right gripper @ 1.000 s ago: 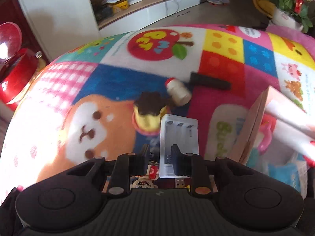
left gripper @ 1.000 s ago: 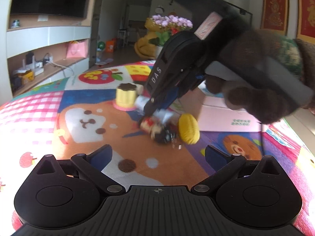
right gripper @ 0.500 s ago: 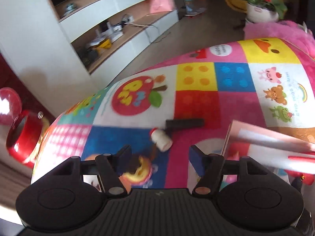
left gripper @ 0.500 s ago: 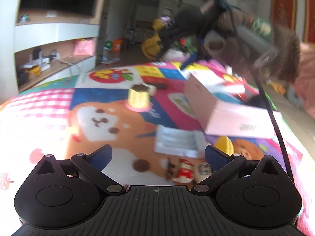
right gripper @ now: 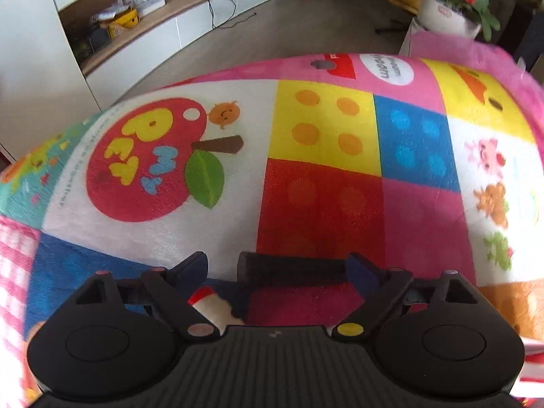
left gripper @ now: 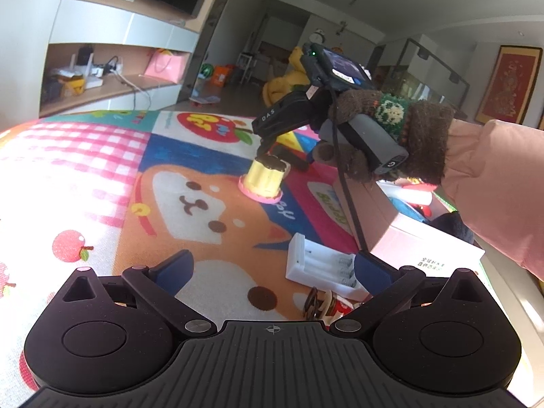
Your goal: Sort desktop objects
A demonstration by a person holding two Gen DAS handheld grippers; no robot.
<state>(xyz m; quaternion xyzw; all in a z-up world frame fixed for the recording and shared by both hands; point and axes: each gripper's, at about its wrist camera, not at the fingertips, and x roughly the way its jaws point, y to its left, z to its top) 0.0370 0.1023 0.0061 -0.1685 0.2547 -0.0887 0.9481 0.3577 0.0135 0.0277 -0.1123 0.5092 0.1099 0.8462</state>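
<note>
My left gripper (left gripper: 272,268) is open and empty, low over the colourful mat. A white battery charger (left gripper: 323,268) lies just ahead of its right finger, and a small red-and-white toy (left gripper: 326,306) sits under the jaws. A yellow pudding toy on a pink base (left gripper: 265,178) stands farther off. My right gripper (right gripper: 278,268) is open over a black bar-shaped object (right gripper: 295,267) that lies between its fingers; a small white bottle with a red cap (right gripper: 212,306) lies under its left finger. In the left wrist view the right gripper's tips are hidden behind the pudding toy.
A pink cardboard box (left gripper: 408,234) with items inside stands on the right of the mat. A flower pot (right gripper: 448,17) stands past the mat's far edge. A low white shelf unit (left gripper: 112,88) runs along the left wall.
My right gripper has moved from above the box down and forward to the black bar at the far side of the mat. My left gripper has shifted a little, with the charger now by its right finger.
</note>
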